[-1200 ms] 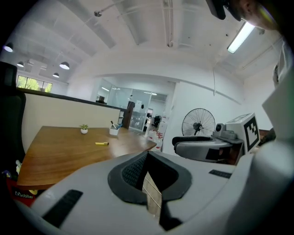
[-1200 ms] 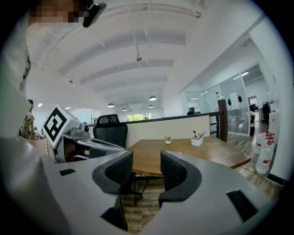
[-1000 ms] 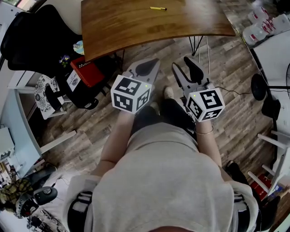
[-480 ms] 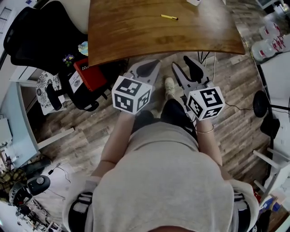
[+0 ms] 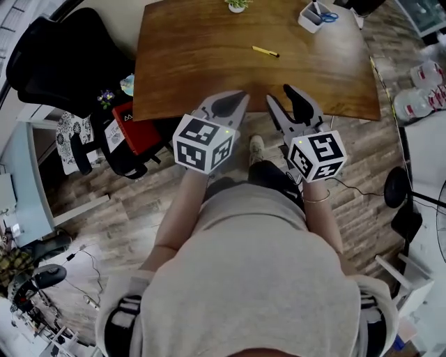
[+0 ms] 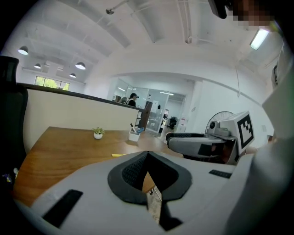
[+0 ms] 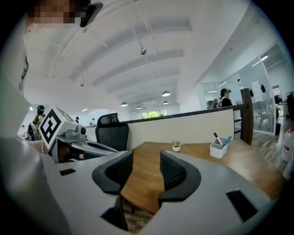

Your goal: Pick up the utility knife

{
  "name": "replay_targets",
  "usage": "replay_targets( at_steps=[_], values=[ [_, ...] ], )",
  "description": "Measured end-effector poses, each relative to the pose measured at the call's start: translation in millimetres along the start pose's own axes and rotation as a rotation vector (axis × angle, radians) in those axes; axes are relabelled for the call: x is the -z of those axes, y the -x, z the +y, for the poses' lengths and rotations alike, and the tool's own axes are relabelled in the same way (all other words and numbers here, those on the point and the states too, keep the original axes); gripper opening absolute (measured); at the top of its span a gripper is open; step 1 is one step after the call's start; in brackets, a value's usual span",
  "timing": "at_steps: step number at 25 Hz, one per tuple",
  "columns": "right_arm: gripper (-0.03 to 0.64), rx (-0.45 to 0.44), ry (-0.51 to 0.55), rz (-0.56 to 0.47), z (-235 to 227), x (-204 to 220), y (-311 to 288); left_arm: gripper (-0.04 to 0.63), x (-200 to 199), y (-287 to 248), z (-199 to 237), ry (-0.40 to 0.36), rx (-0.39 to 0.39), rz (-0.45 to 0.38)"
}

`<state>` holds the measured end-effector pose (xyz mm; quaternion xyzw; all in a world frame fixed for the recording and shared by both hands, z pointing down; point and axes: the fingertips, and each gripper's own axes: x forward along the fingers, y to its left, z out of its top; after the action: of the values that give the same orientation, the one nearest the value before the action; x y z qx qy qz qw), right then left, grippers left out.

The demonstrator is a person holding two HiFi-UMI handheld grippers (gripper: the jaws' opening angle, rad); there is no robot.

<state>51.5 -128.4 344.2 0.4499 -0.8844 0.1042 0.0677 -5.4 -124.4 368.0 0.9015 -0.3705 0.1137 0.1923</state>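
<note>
My right gripper gapes empty, readied for what is probably the utility knife, well ahead; left gripper closed, idle.

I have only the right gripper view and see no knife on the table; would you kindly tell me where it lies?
Observer: The head view shows the yellow utility knife lying flat on the wooden table, between its near edge and the small plant.
Operator: Thank you. Is the left hand-held gripper open?
Observer: No. The left gripper view shows the left hand-held gripper with its jaws together and nothing between them.
Operator: How do the two stand to the table?
Observer: From above, both are at the table's near edge. The knife lies ahead of the right hand-held gripper, well apart from it.
</note>
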Motion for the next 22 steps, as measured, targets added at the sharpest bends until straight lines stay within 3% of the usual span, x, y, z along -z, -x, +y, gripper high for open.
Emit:
replay_targets(
  at_steps=[10, 22],
  values=[
    [0.179, -0.101, 0.020, 0.020, -56, -13, -57, 0.014, -29, -56, 40, 0.033, -0.088, -0.015],
    [0.179, -0.221, 0.052, 0.034, -90, -20, -81, 0.014, -37, -96, 52, 0.087, -0.179, -0.038]
  ],
)
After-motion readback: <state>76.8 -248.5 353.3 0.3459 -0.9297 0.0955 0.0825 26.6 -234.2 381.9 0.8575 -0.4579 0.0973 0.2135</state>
